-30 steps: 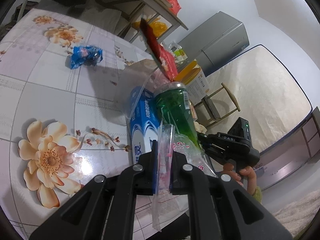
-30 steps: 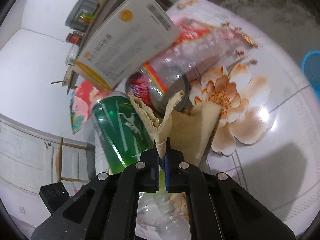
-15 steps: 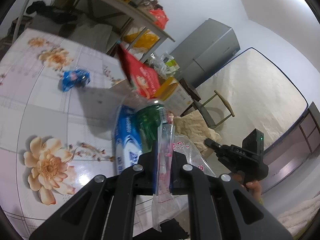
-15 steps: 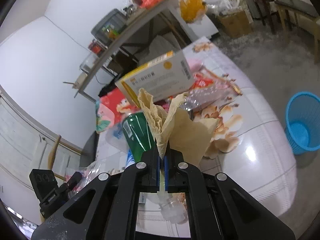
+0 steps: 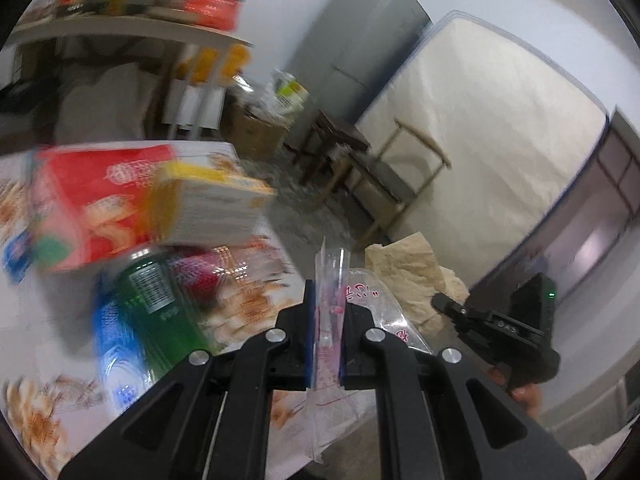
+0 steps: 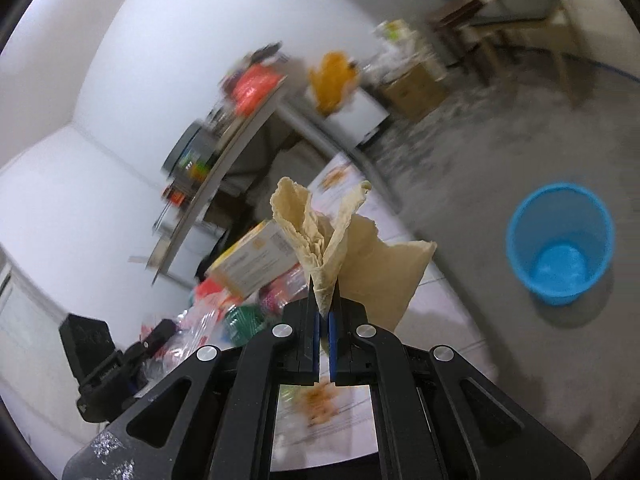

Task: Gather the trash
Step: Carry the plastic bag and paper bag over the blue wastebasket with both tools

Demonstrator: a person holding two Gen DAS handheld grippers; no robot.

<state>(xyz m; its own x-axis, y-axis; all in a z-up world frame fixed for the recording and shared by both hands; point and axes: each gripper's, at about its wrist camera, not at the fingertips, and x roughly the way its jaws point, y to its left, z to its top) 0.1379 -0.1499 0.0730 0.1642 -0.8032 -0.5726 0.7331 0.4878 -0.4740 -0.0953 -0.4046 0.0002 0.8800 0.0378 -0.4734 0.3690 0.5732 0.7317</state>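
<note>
Left wrist view: the left hand-held gripper (image 5: 325,312) is clenching a clear crinkled plastic bag with pink print (image 5: 360,312); the bag is standing up between the fingers and hanging below them.
Right wrist view: the right hand-held gripper (image 6: 324,300) is pinching a crumpled beige paper bag (image 6: 352,256), which is fanning upward and to the right of the fingers.
Paper bag, second sighting: in the left wrist view the same beige paper bag (image 5: 408,268) is showing just beyond the plastic bag, with the right hand-held gripper's black body beside it.
Remaining trash: a green drink can (image 5: 160,300), a yellow-and-white cardboard box (image 5: 212,208), a red snack packet (image 5: 92,208) and a blue-and-white wrapper (image 5: 116,344) are lying close together on the floral-patterned white surface (image 5: 36,424); all are motion-blurred.
Bin: a round blue plastic wastebasket (image 6: 560,240) is standing upright on the grey floor (image 6: 500,152), well apart from the surface.
Background: a grey refrigerator (image 5: 352,56) and a white mattress (image 5: 488,132) are standing against the wall.
</note>
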